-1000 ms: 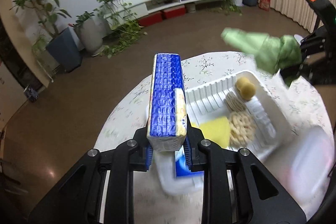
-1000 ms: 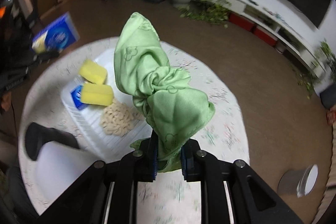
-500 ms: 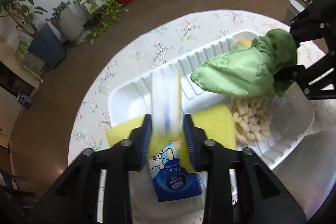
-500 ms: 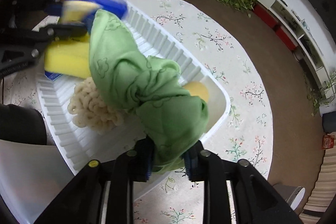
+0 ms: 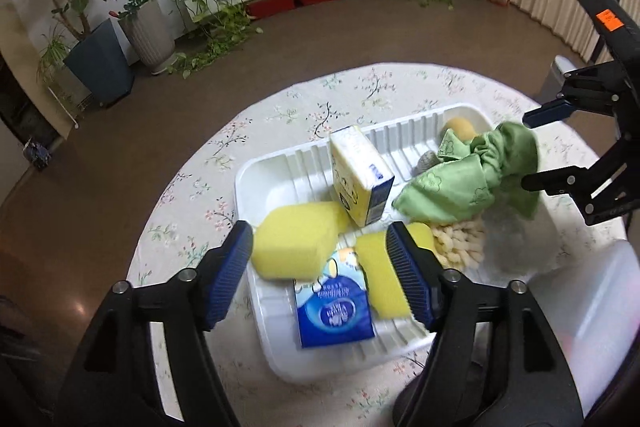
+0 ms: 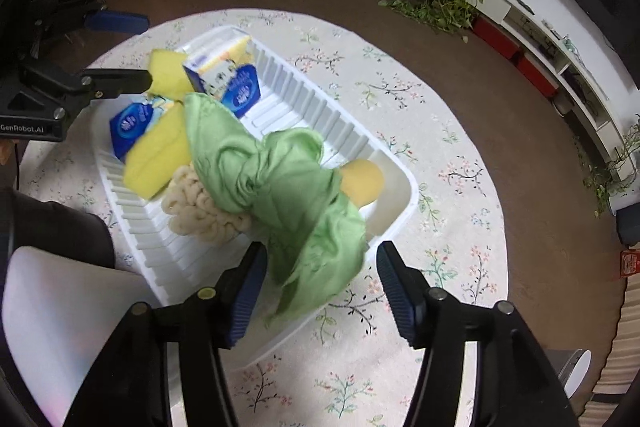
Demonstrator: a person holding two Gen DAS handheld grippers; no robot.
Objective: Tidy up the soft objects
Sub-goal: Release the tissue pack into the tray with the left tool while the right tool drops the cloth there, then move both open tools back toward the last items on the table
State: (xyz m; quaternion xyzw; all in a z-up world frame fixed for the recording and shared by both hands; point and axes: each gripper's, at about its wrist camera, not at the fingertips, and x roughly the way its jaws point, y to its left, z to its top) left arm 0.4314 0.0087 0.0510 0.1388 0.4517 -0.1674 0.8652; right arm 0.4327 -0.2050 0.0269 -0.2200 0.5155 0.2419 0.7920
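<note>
Both grippers stood over the white ribbed tray (image 5: 280, 163) on the round floral-clothed table (image 5: 200, 187). The left gripper (image 5: 320, 267) had its jaws apart and widening; no pad pressed on anything, though a yellow sponge (image 5: 294, 243) and a blue tissue pack (image 5: 334, 311) lay in the tray below the gap. A second yellow sponge (image 5: 380, 279) lay at the right pad's side. The yellow-and-blue tissue pack (image 5: 360, 175), at 12 o'clock from that gripper, rested tilted inside the tray, leaning on the sponges.

The right gripper (image 6: 318, 279) likewise had its jaws apart and widening. The green cloth (image 6: 280, 187) lay bunched in the tray, at 12 o'clock from the gripper, its lower edge hanging between the pads; whether it touched either pad could not be told. The cloth draped over a cream noodle-pile mitt (image 6: 196, 207) and partly covered a round yellow sponge (image 6: 362, 181) at the tray's 3 o'clock end in the right wrist view.
</note>
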